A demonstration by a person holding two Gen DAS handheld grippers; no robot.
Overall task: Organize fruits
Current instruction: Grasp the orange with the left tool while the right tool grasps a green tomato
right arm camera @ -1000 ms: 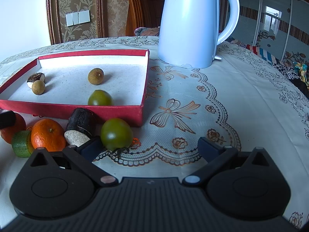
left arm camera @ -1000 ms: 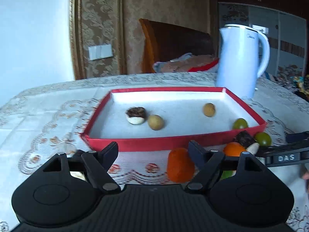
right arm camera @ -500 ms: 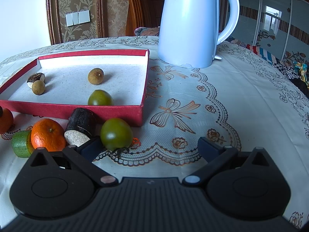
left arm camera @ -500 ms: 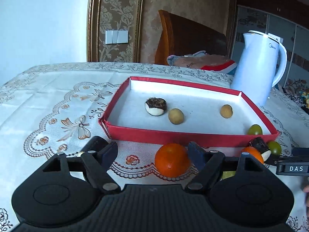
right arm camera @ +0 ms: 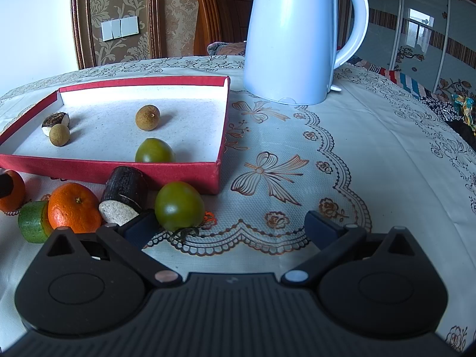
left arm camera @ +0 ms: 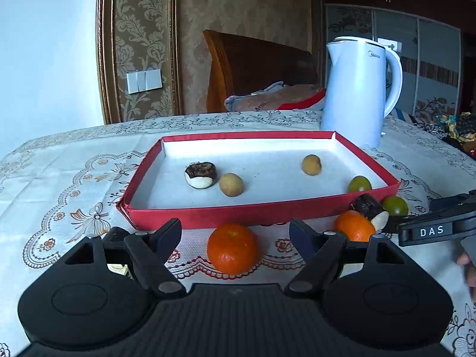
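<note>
Fruits: four lie in the red tray (left arm camera: 261, 212); five remain on the bench (right arm camera: 372, 154) at lower frame, both claws, left claw (left arm camera: 235, 232) and right claw (right arm camera: 230, 223), wide and empty.

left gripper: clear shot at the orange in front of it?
Probably yes. The left gripper is open, and the orange sits on the cloth between its fingers, in front of the red tray, with nothing in between.

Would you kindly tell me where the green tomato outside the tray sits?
In the right wrist view, the tomato sits on the tablecloth before the tray's near right corner, beside the dark cane piece.
</note>
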